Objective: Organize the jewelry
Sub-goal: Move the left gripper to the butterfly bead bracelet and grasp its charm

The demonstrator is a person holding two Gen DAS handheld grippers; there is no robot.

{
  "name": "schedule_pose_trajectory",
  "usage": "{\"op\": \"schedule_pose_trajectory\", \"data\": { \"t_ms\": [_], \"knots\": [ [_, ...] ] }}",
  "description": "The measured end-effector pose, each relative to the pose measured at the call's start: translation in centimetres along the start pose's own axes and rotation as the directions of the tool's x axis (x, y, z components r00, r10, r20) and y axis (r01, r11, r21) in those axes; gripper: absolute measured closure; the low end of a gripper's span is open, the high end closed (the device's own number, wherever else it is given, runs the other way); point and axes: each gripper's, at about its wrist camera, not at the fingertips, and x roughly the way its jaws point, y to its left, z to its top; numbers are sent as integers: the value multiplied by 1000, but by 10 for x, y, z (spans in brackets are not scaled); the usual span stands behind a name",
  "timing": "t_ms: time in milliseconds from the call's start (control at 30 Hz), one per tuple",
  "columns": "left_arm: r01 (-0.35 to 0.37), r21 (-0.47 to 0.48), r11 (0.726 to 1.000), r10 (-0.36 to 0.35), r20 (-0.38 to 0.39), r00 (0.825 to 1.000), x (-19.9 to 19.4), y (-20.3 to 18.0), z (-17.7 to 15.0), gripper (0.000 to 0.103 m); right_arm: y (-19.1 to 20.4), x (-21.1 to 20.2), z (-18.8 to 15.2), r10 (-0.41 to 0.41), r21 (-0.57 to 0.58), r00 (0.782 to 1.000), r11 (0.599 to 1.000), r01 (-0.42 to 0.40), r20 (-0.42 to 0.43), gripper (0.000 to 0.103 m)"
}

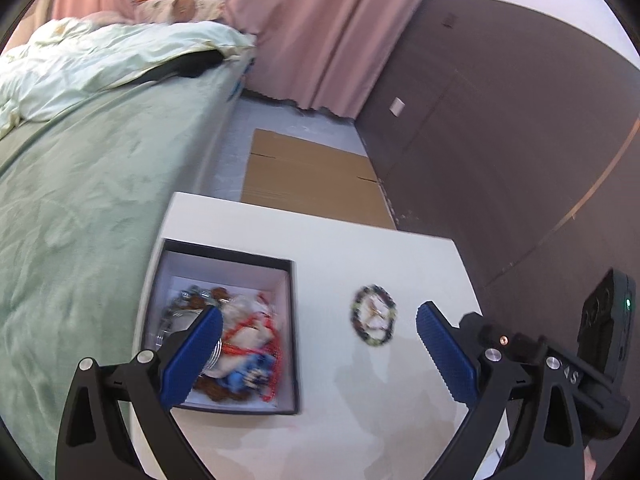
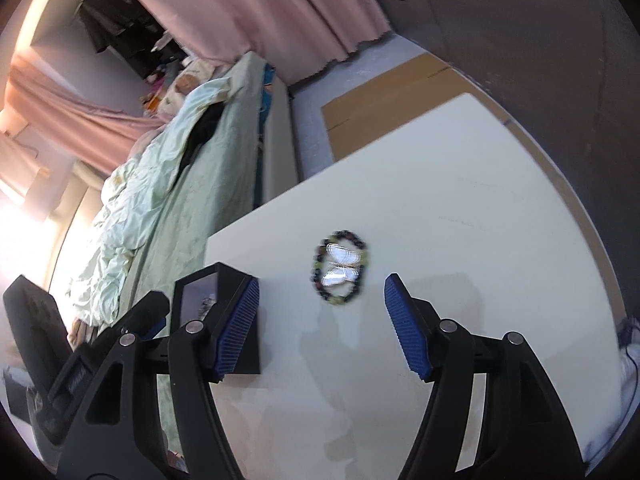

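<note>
A black box [image 1: 294, 320] with a white lining sits on the white table [image 1: 360, 248] and holds a heap of jewelry [image 1: 240, 340]: red beads, blue pieces, brown pieces and a silver bangle. A dark beaded bracelet [image 1: 374, 321] lies on the table right of the box, with a white butterfly piece [image 2: 340, 266] inside its ring. My left gripper [image 1: 318, 338] is open and empty above the box's right side. My right gripper [image 2: 322, 304] is open and empty just short of the bracelet [image 2: 339, 267]. The box [image 2: 236, 284] shows at its left.
A bed with a green cover [image 1: 80, 184] runs along the table's left side. Flat cardboard [image 1: 308, 176] lies on the floor beyond the table. A dark wall [image 1: 500, 140] stands to the right, pink curtains [image 1: 320, 28] at the back.
</note>
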Motion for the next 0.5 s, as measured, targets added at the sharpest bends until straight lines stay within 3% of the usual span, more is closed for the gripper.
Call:
{"op": "schedule_pose_trajectory", "data": {
  "t_ms": [267,500],
  "knots": [
    [58,70,996,-54,-70,996,23,-29,-15,29,-32,-17,2,-35,73,999,997,35,-2,37],
    [59,145,988,-42,-114,993,49,-54,-28,48,-47,-26,8,-8,128,1000,992,8,6,37]
  ]
}}
